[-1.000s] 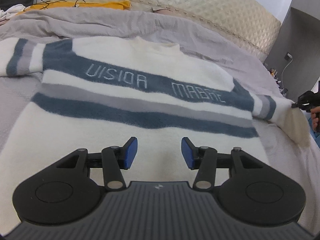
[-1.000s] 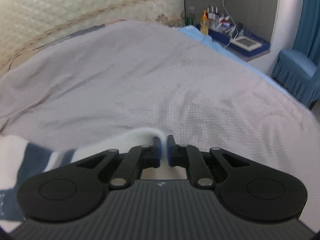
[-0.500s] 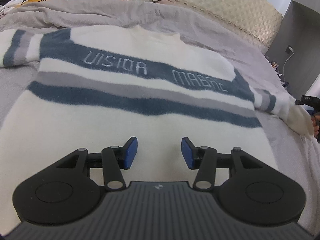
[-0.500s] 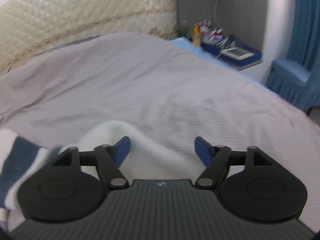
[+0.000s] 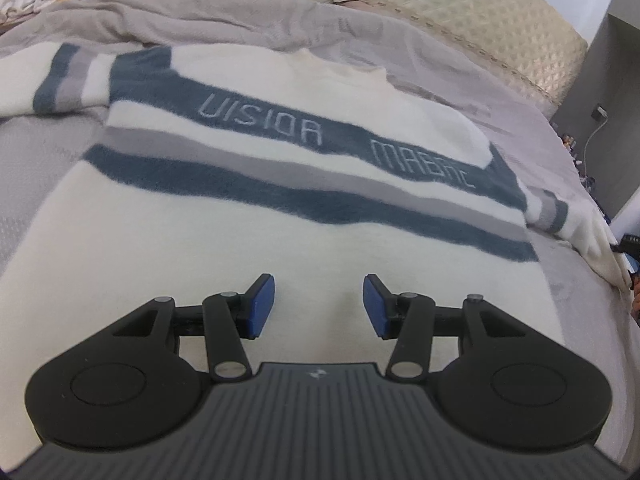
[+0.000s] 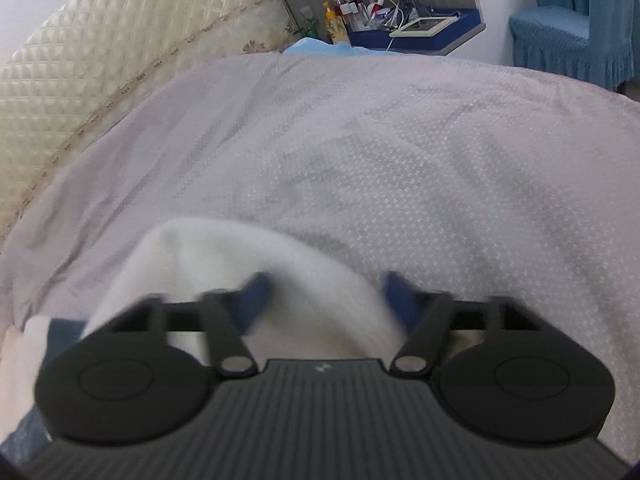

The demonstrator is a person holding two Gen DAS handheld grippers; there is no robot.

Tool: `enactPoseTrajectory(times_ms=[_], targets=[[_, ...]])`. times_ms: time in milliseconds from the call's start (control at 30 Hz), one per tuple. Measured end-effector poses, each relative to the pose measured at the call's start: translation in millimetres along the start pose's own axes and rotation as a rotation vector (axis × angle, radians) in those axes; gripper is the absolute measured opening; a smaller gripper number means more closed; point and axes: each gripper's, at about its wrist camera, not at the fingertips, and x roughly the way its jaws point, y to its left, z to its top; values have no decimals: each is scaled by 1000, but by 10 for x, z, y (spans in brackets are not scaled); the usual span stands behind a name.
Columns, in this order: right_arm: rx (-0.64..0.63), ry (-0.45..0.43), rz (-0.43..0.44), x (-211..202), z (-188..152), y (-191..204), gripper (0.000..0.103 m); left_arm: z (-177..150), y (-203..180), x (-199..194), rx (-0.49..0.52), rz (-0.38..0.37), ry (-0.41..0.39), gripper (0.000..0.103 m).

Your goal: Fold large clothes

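The striped sweater [image 5: 280,208] lies flat, front up, on the grey bedspread [image 6: 400,140]; left gripper [image 5: 319,306] hovers over its hem, jaws spread and empty, while right gripper [image 6: 324,296], blurred, is closing around the sleeve cuff [image 6: 224,256], apparently not yet pinching.

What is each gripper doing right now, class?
Left gripper: open, empty, above the sweater.
Right gripper: jaws closing around the white sleeve cuff, not yet gripping.
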Motion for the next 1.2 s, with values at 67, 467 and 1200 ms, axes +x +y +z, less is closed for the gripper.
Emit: enactPoseTrajectory(times_ms=[67, 467, 1200], targets=[[-33, 18, -44, 65, 53, 61, 27, 7, 6, 23, 0, 7, 0, 55], [-114, -127, -220, 89, 266, 339, 13, 39, -71, 107, 40, 46, 7, 55], [-199, -67, 179, -2346, -938, 1731, 69, -219, -182, -682, 42, -87, -32, 56]])
